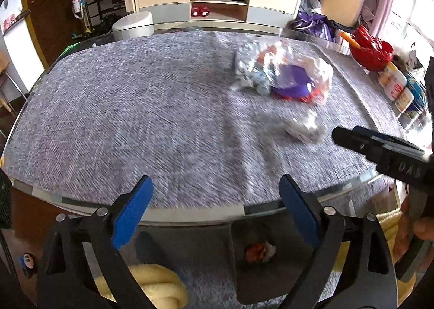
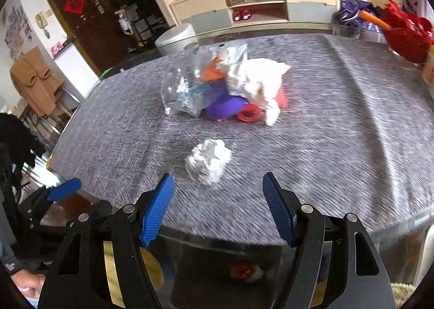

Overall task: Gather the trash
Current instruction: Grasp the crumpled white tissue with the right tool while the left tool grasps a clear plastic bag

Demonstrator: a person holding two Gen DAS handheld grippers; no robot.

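Trash still uncollected on a grey woven desk (image 2: 339,108): nothing lifted, nothing bagged, so far as either view shows. Near the desk's middle, at about 12 o'clock from the right gripper (image 2: 218,207), a heap of rubbish (image 2: 225,91), made up of crumpled clear plastic, white paper, a purple piece and red and orange scraps, all touching. Alone at 6 o'clock from that heap, just ahead of the right gripper's blue pads, a crumpled paper ball (image 2: 208,163), apart from both pads. Right gripper released, jaws spread, nothing between them. Left gripper (image 1: 215,210) likewise released and empty, jaws wide, poised above the near desk edge, with the heap at its 1 o'clock and the paper ball at roughly 2 o'clock, well apart from it. Seen through the glass rim at 6 o'clock in both views, a dark bin (image 1: 260,260) under the desk with what looks like an orange and white scrap inside; hard to tell more through blur. At the desk's far right, around 2 o'clock, a red basket (image 1: 371,51), untouched. By this evidence, early in the job: paper ball the likeliest first pick, whole heap left to clear.
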